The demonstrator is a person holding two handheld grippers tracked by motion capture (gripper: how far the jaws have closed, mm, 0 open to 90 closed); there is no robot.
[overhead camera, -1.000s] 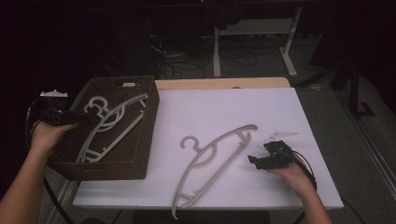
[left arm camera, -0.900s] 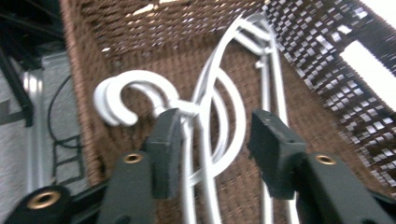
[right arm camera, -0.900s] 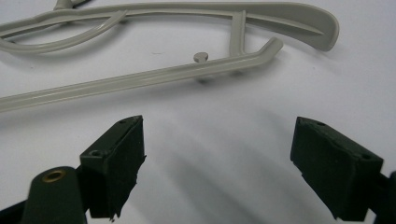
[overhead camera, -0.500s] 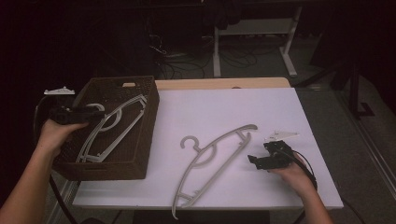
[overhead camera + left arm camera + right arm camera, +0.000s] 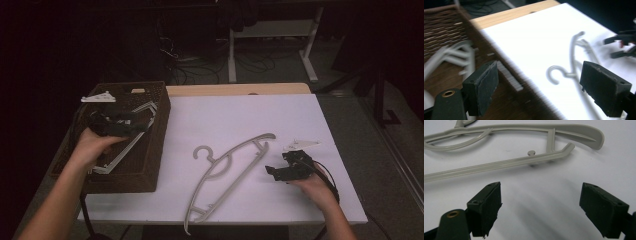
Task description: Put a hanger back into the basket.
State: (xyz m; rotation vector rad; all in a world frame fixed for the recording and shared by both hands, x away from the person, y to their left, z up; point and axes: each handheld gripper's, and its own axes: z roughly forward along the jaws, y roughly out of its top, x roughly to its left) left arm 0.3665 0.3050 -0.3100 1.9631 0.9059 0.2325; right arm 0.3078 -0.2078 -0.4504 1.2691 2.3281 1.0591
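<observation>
Both pairs of black jaws stand wide with nothing between them. On the left gripper the jaws have just been opening, and they hang spread and empty above the right-hand wall of the dark brown woven basket. In the left gripper view the pads frame the basket's rim and the white table beyond. Inside the basket, below and to the left of that gripper, lie pale grey plastic hangers, resting loose on the weave and free of the pads.

The right gripper sits low at the table's right front, its jaws pointing toward the middle. In the right gripper view its pads rest over bare table, with the shoulder end and lower bar of a light grey plastic coat hanger a little ahead of them, not touched.

That hanger lies flat on the white tabletop, slanting from its hook near the table's middle down to the front edge, between the basket and the right gripper. A strip of bare wood shows along the table's far edge.
</observation>
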